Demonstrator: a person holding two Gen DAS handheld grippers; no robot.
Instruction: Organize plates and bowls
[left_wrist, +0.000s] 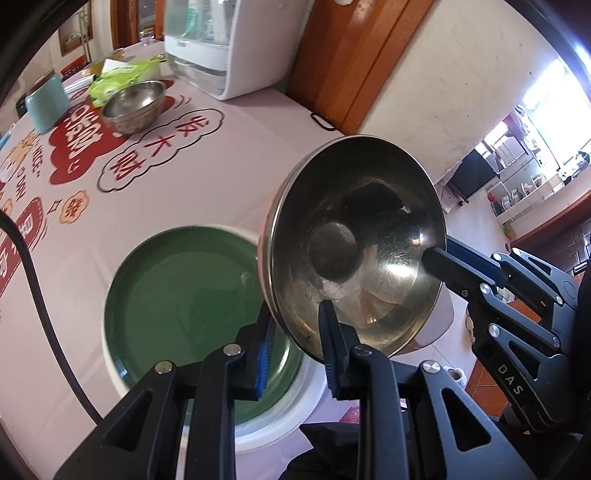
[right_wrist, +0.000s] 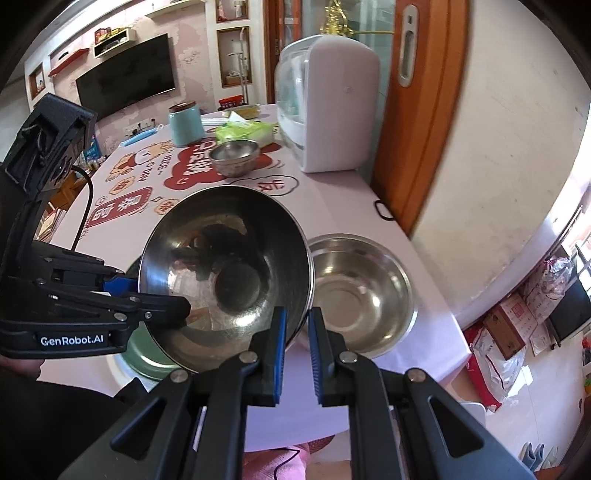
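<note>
A large steel bowl (left_wrist: 354, 236) (right_wrist: 229, 273) hangs tilted above the table, held by both grippers. My left gripper (left_wrist: 295, 314) is shut on its near rim, one blue pad inside and one outside; in the right wrist view it (right_wrist: 162, 299) comes in from the left. My right gripper (right_wrist: 297, 312) is shut on the opposite rim, and in the left wrist view it (left_wrist: 439, 253) reaches in from the right. Below the bowl lies a green plate (left_wrist: 177, 295) (right_wrist: 144, 350) with a white rim. A second steel bowl (right_wrist: 358, 295) sits upright on the table just right of the held one.
A small steel bowl (left_wrist: 133, 105) (right_wrist: 234, 157) stands farther back, near a teal canister (left_wrist: 46, 105) (right_wrist: 184, 123), a green packet (left_wrist: 122, 77) and a white appliance (left_wrist: 229, 48) (right_wrist: 328, 103). A black cable (left_wrist: 33, 277) crosses the table's left side. The table edge (right_wrist: 443, 295) runs close on the right.
</note>
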